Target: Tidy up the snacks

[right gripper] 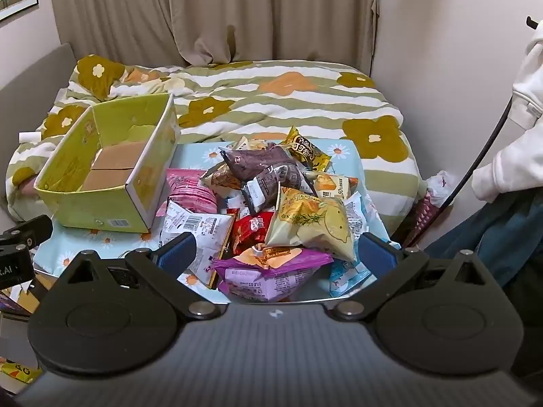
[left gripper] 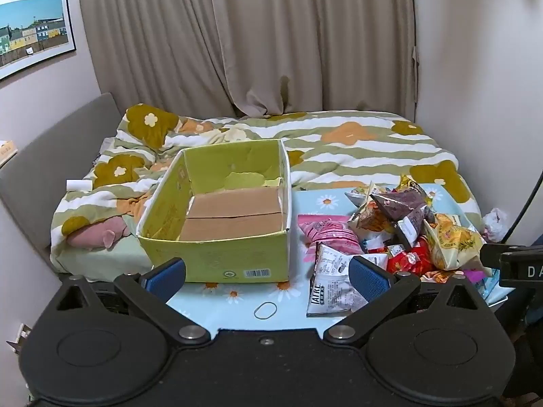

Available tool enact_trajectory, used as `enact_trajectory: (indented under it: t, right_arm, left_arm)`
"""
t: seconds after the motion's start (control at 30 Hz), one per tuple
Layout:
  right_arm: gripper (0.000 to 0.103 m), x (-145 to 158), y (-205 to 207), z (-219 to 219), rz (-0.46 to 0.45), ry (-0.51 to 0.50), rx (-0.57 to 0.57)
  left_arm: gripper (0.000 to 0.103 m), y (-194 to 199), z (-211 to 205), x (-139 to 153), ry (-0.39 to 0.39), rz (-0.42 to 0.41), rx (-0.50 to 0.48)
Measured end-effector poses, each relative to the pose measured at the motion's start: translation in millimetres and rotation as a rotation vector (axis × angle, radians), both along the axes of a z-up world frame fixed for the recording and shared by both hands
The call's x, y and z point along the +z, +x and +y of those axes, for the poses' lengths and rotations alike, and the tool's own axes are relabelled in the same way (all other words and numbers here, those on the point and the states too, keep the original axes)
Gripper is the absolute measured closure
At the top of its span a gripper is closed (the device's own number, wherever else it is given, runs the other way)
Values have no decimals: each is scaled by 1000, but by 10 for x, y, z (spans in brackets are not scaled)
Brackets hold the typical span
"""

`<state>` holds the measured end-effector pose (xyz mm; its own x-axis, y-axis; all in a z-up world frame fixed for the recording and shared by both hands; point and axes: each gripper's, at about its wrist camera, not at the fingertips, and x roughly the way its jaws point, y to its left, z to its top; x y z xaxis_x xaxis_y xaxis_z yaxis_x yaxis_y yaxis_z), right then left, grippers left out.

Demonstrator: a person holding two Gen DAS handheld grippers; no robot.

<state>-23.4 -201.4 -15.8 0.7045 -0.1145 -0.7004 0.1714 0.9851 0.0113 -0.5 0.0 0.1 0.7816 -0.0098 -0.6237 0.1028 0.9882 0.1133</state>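
An empty green cardboard box [left gripper: 217,257] stands on a light blue daisy-print table [left gripper: 237,308]; it also shows in the right wrist view [right gripper: 98,210]. A pile of snack packets [left gripper: 400,227] lies to its right, also in the right wrist view [right gripper: 281,203]. My left gripper [left gripper: 266,276] is open and empty, just in front of the box, its right pad near a white packet [left gripper: 331,285]. My right gripper [right gripper: 276,254] is open and empty, above the near edge of the pile, over a purple packet [right gripper: 268,271] and a yellow chip bag [right gripper: 312,224].
A rubber band [left gripper: 265,310] lies on the table in front of the box. Behind the table is a bed with a flowered striped duvet [left gripper: 339,142], beige curtains [left gripper: 271,34] and a pink plush [left gripper: 98,234]. The person's white sleeve [right gripper: 516,129] is at the right.
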Motion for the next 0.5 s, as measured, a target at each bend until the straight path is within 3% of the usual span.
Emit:
enact_trajectory:
  t: [0.5]
  right_arm:
    - [0,36,-12,-26,-3,-9,0]
  left_arm:
    - [0,-31,-68,-11,-5,-18,-30]
